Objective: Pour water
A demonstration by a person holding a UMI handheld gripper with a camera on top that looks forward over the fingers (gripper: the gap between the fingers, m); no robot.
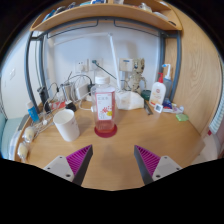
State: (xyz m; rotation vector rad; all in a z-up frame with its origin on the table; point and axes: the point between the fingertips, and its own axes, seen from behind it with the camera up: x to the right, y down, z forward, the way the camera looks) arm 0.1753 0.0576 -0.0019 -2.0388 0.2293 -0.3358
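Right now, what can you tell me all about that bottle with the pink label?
The bottle stands upright on a red coaster on the wooden desk. It looks like clear plastic, with a pale cap and a pink label. It is beyond the open tool, which does not touch it. A white cup stands beside it, apart.

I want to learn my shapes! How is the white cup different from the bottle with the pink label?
The white cup is short and open at the top; the bottle is taller, with a cap on. The cup is plain white; the bottle is see-through with a pink label. The bottle stands on a red coaster; the cup stands straight on the table. Both are upright, beyond the open gripper.
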